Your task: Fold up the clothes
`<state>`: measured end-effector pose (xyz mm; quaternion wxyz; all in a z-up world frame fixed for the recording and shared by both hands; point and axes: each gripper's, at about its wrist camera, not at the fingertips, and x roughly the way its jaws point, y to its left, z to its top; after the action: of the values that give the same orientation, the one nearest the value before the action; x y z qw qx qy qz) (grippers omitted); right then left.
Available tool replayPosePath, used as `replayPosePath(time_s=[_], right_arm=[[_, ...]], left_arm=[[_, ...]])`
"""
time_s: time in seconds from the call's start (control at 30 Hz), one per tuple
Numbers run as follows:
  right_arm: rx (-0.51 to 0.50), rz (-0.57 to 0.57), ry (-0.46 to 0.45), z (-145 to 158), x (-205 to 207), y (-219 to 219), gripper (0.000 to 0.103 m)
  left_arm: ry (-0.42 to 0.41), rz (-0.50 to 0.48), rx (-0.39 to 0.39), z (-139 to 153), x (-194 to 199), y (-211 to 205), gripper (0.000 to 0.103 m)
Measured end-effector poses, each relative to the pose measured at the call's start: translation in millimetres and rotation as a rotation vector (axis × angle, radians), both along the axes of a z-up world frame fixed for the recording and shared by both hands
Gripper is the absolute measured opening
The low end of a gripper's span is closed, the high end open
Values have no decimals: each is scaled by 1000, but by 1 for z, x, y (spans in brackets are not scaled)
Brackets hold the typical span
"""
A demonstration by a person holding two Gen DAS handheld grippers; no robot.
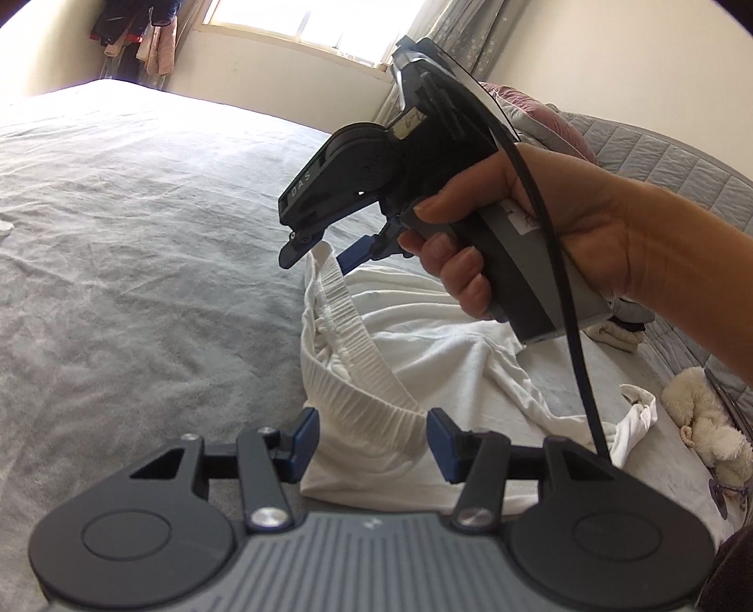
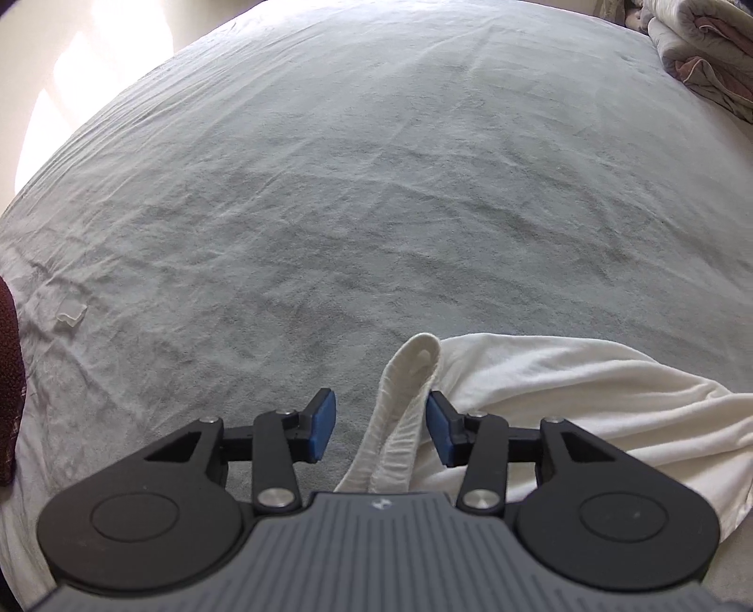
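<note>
White garment (image 1: 423,358), elastic waistband (image 1: 362,348) uppermost, crumpled on grey bedsheet (image 1: 141,235). Left gripper (image 1: 372,442): jaws wide apart, waistband passing between the blue pads (image 1: 308,438), nothing clamped. Right gripper (image 2: 381,426): jaws equally wide, waistband end (image 2: 419,358) between them, unheld. Hand (image 1: 541,226) around the right gripper's grey handle. Beyond: plush toy (image 1: 706,423), folded quilt (image 2: 701,56), window (image 1: 301,23).

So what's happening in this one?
A person is working a white garment on a grey bed sheet, with a handheld gripper in each hand. Both grippers sit at its ribbed waistband: the left gripper near one end, the right gripper near the other. Both sets of jaws are open around the band, not clamped. The garment lies crumpled, not yet folded. A soft toy lies nearby.
</note>
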<state>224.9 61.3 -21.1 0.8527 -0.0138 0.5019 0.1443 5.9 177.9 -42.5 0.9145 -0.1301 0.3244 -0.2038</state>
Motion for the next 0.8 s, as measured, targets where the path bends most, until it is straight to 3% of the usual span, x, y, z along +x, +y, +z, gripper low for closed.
replayPosePath(time_s=[0.03,0.07,0.23,0.4,0.57,0.67,0.8], right_arm=[[-7,-4,-2,-1,0,0,42],[-7,-7,-2,-2,0,-1,27],[-2,-12,-3,-2,-2,-9,7],[27,-12,5,3,-6,-24,6],[54,-14,12,2,-8,-33,6],[62,-9,10,0,-9,-34,6],[90,-1,-12,3,-11,-38,5]], left_arm=[[-1,-1,6,0,0,-2,51],[-3,-3,13,0,0,-3,51],[-33,-37,45,2,-4,-11,51],[-56,-87,105,-2,-4,-24,49],[-68,-77,200,-13,-1,-39,45],[-65,-53,212,-17,5,-40,35],[-75,7,165,-10,1,-30,10]])
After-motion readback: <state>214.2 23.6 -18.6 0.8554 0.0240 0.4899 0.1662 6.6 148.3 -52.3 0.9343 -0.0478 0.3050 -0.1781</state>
